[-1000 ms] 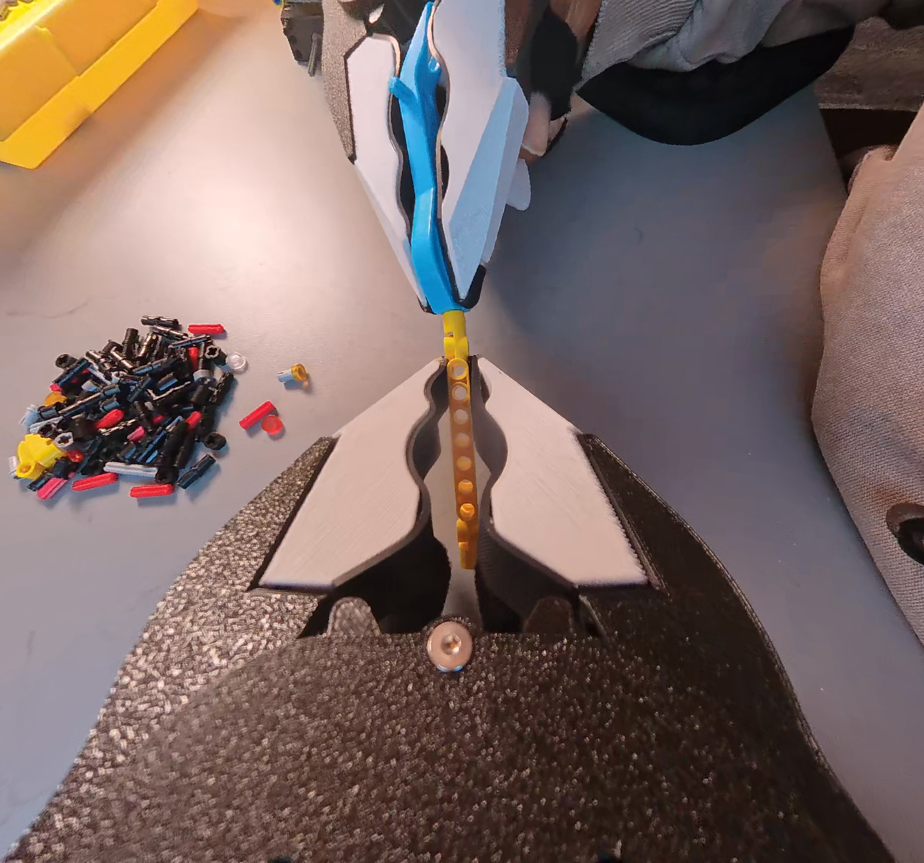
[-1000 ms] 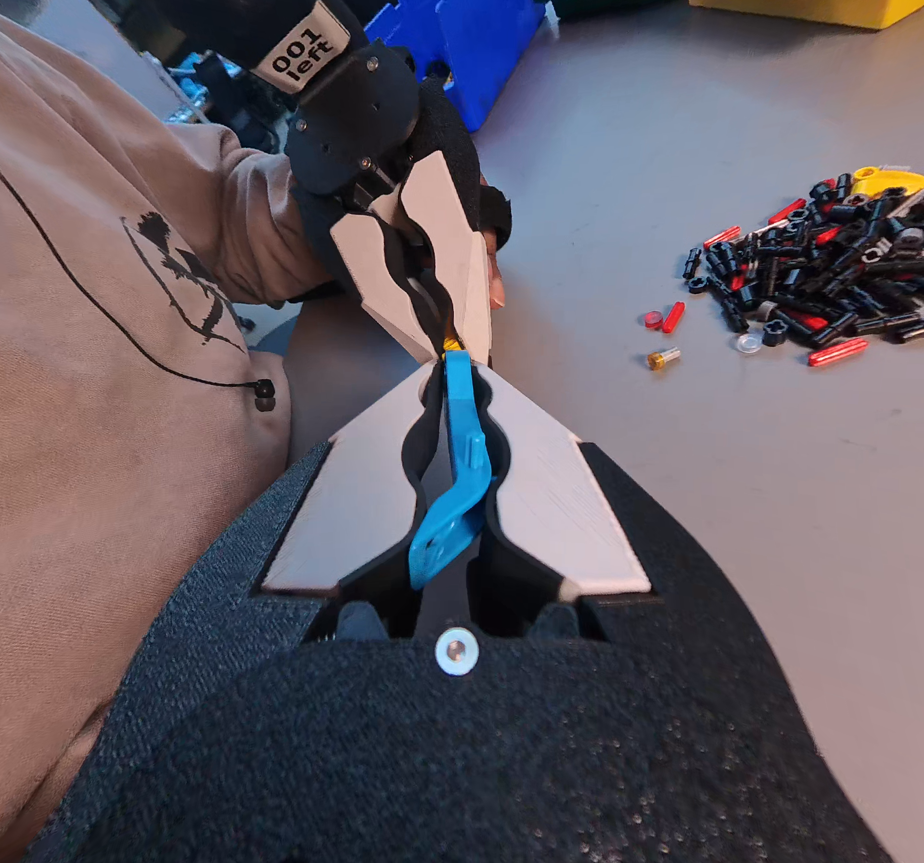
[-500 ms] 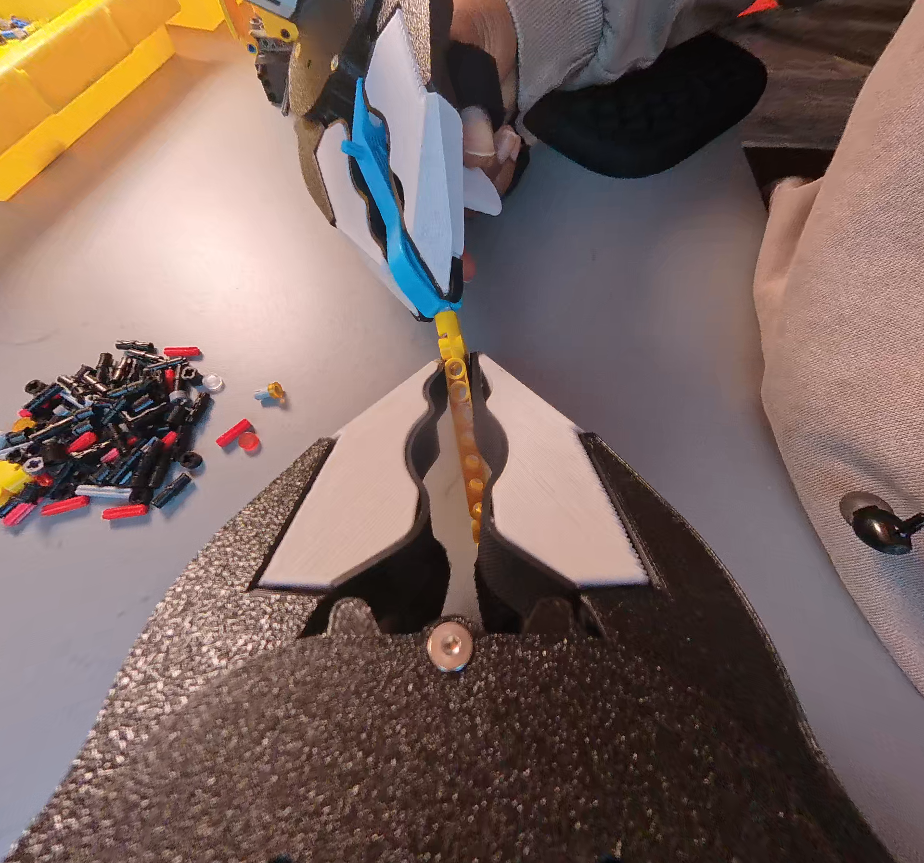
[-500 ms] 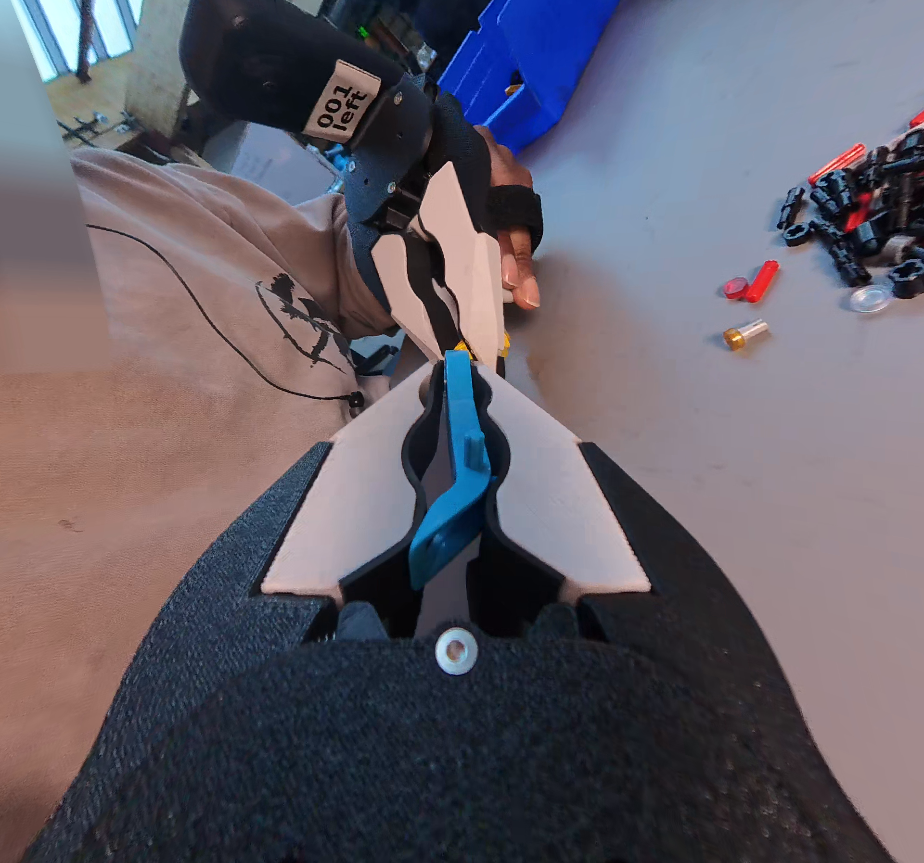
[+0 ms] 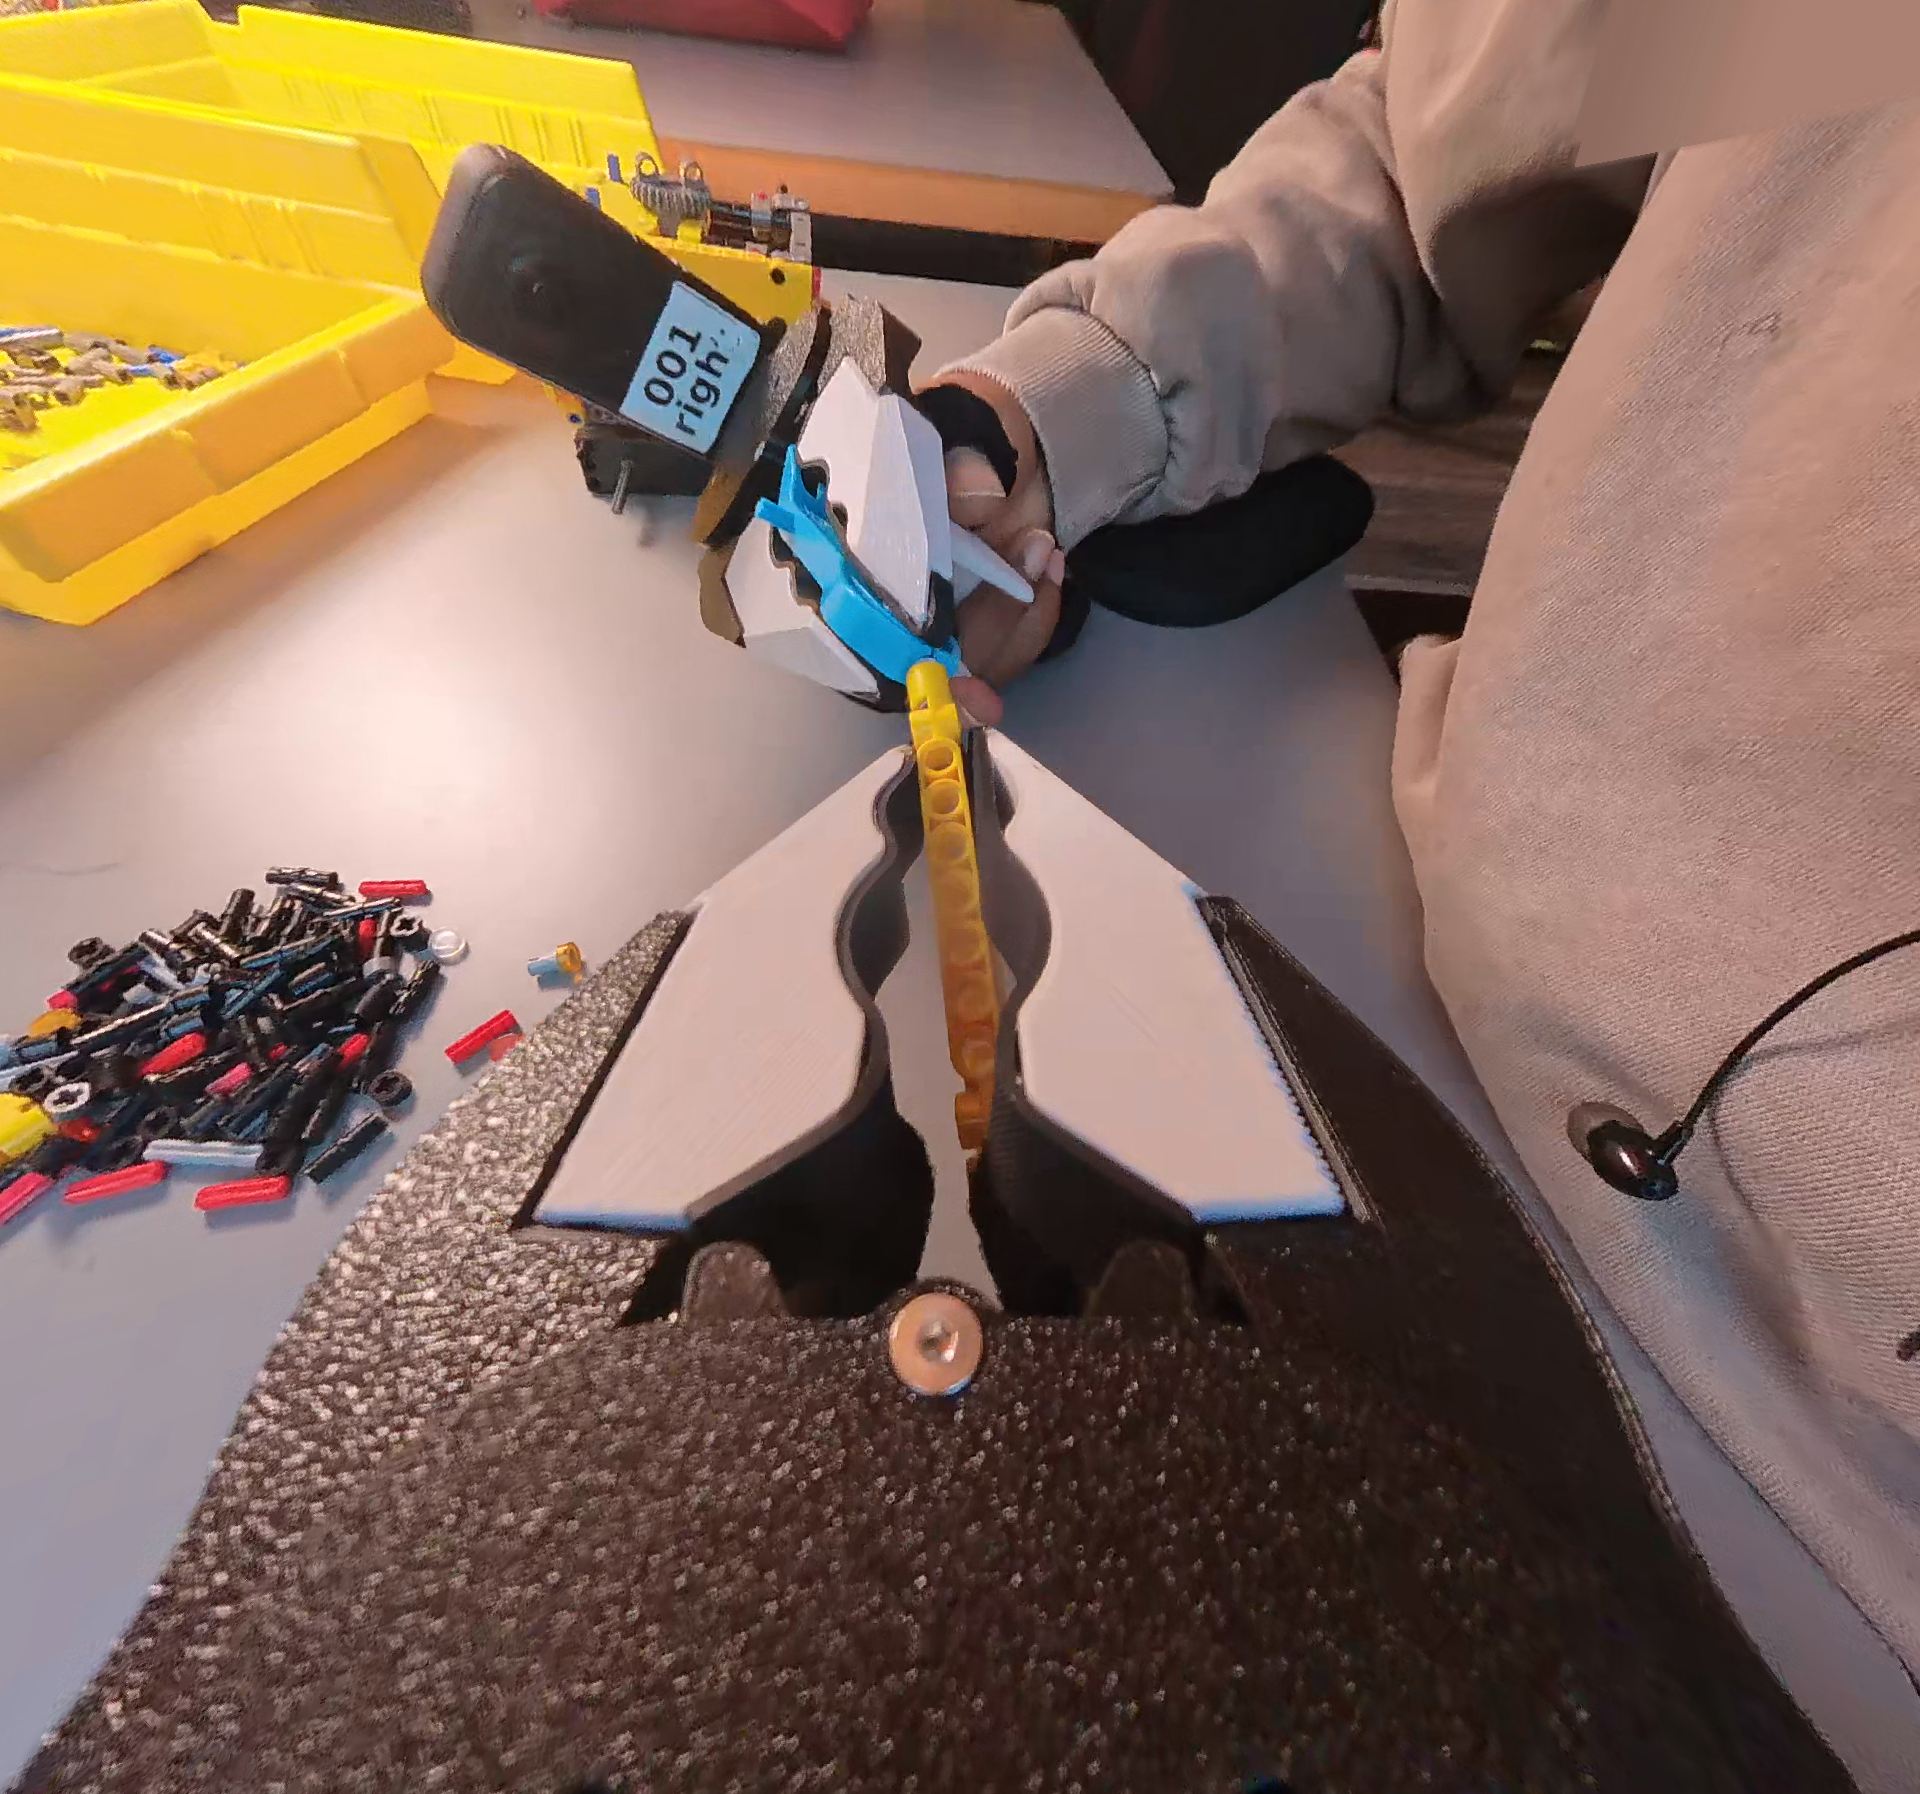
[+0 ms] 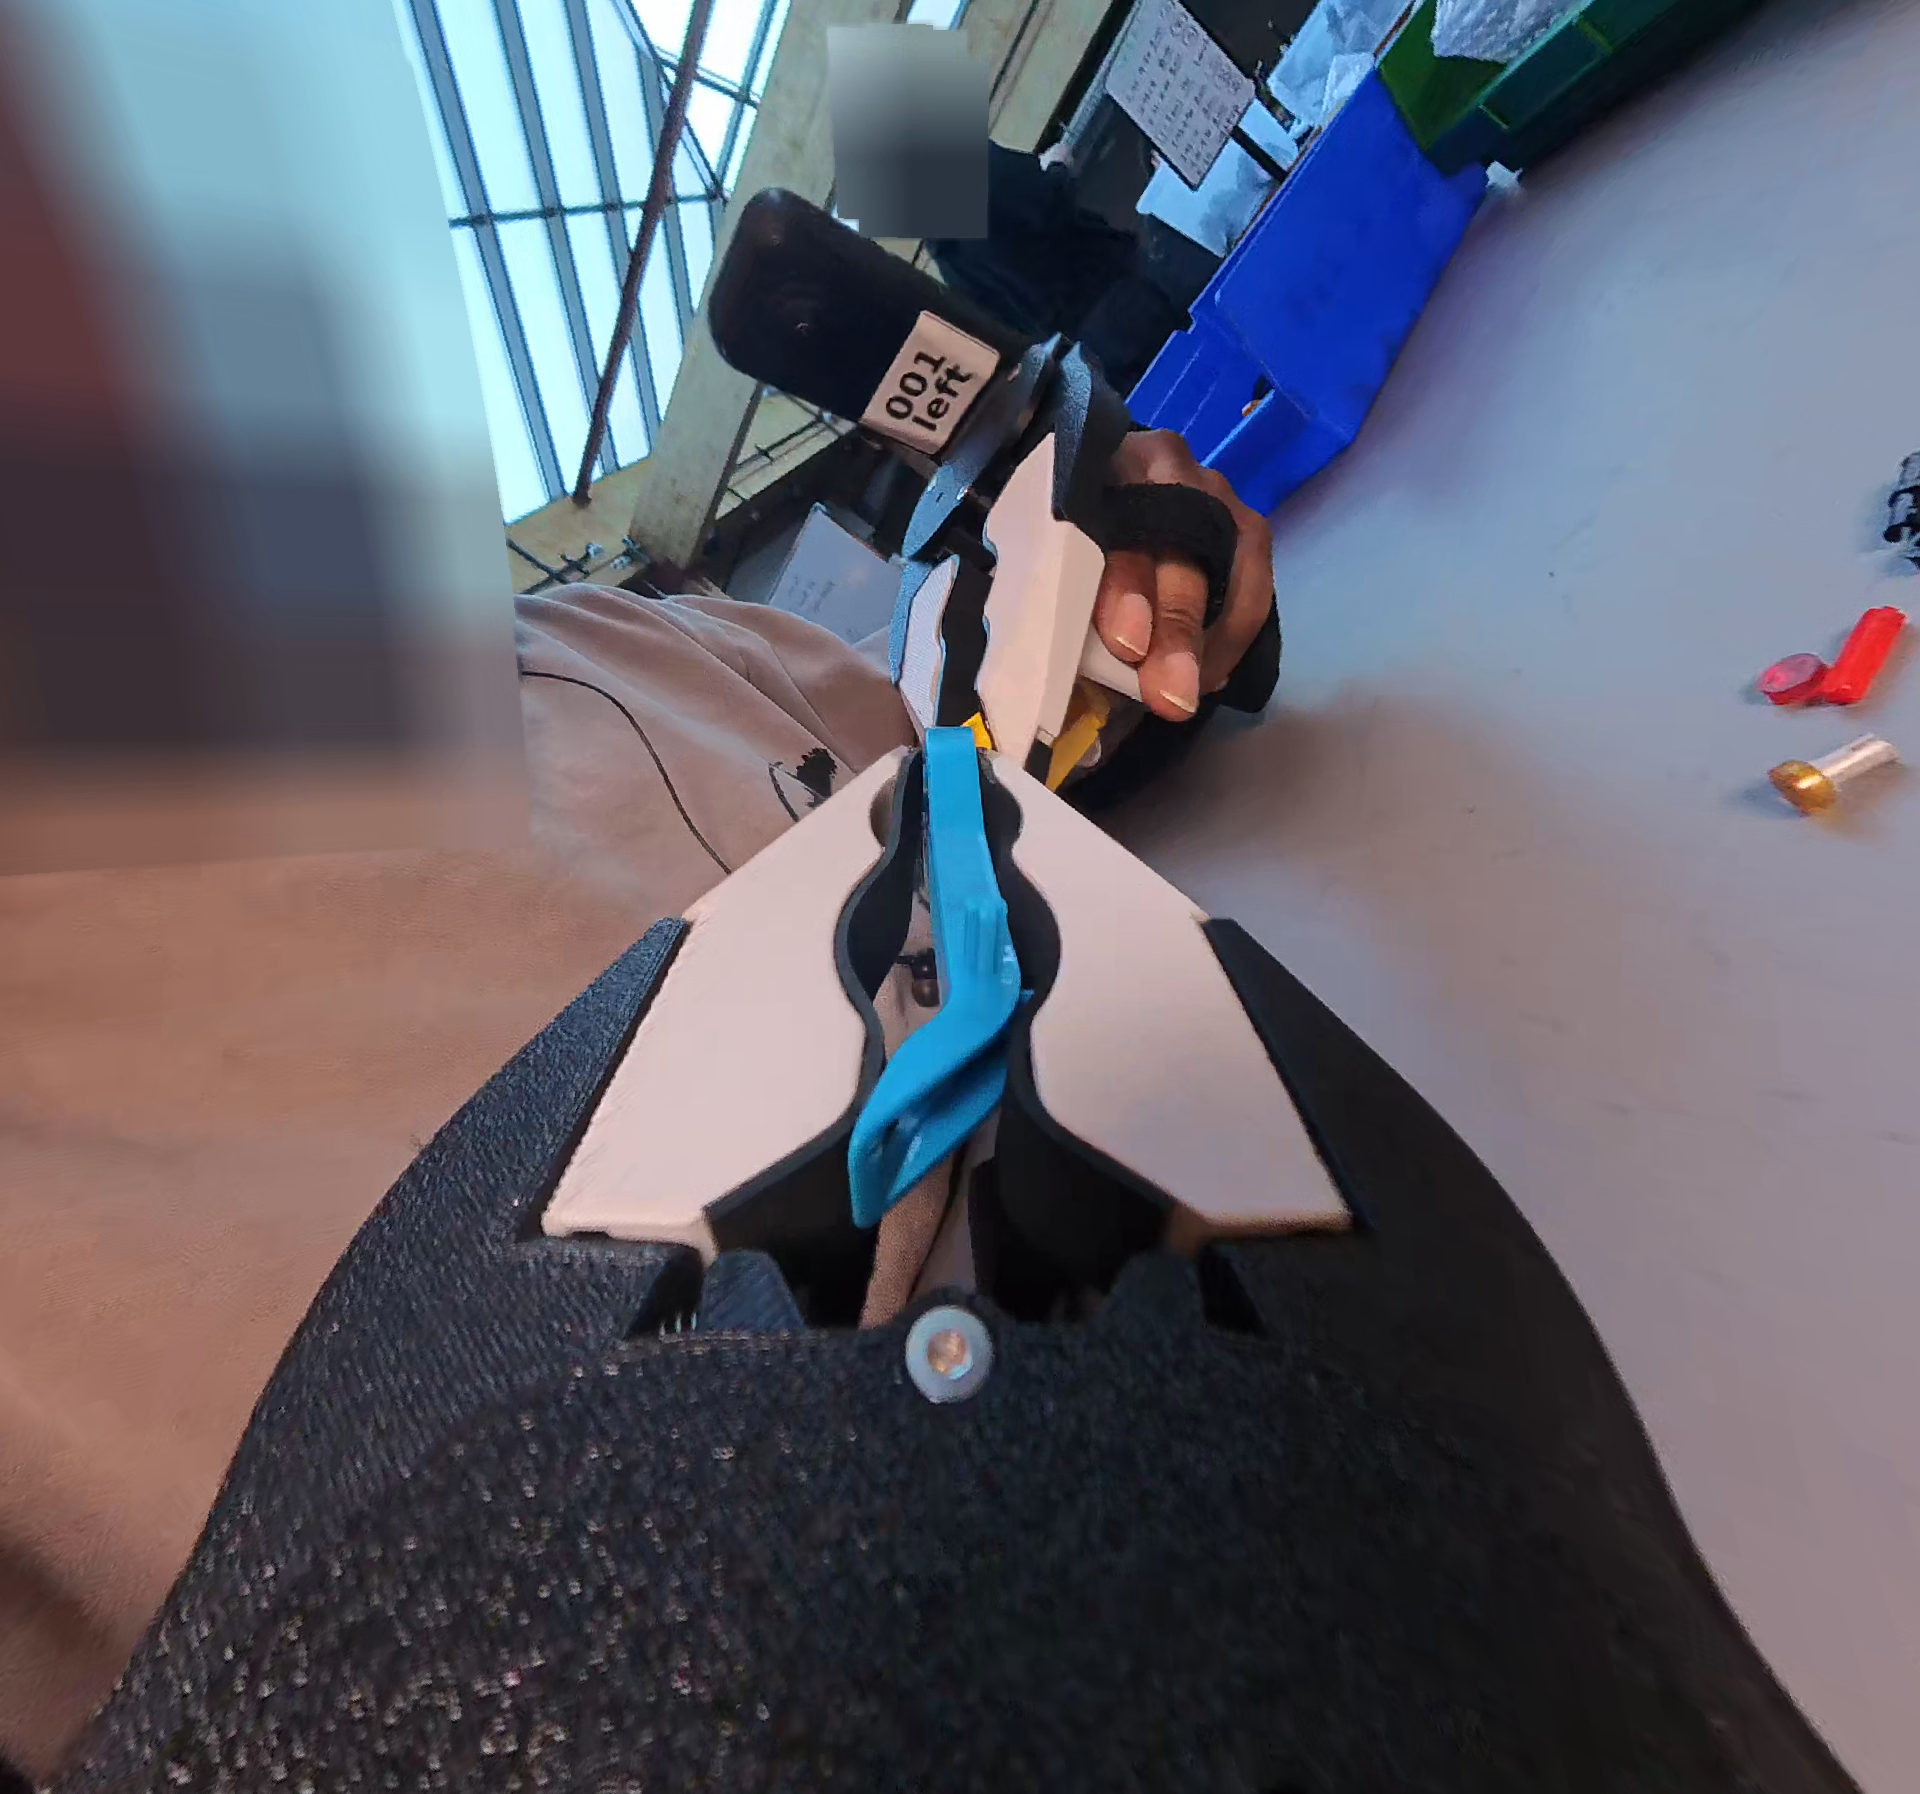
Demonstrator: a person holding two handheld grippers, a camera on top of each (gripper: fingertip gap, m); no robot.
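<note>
1. The long yellow plastic beam with a row of round holes [image 5: 961, 923] is clamped lengthwise in the left gripper [image 5: 948, 757]; its far end projects past the fingertips, above the grey bench [image 5: 436, 705].
2. The right gripper [image 6: 948, 768] is closed on a bright blue angled plastic lever tool [image 6: 961, 965]. The tool's tip meets the projecting end of the yellow beam. Whether the two are seated or only touching cannot be told.
3. Step in hand, as judged: mating or prying at this tip-to-tip joint.
4. The next move appears to call for keeping both parts on one axis, with steady pressure and no twist.
5. Surroundings: a heap of small black, red and grey plastic pins [image 5: 197, 1048] lies on the bench to the left, with yellow compartment trays [image 5: 208, 373] beyond. A blue storage bin [image 6: 1320, 310] stands farther off.
</note>
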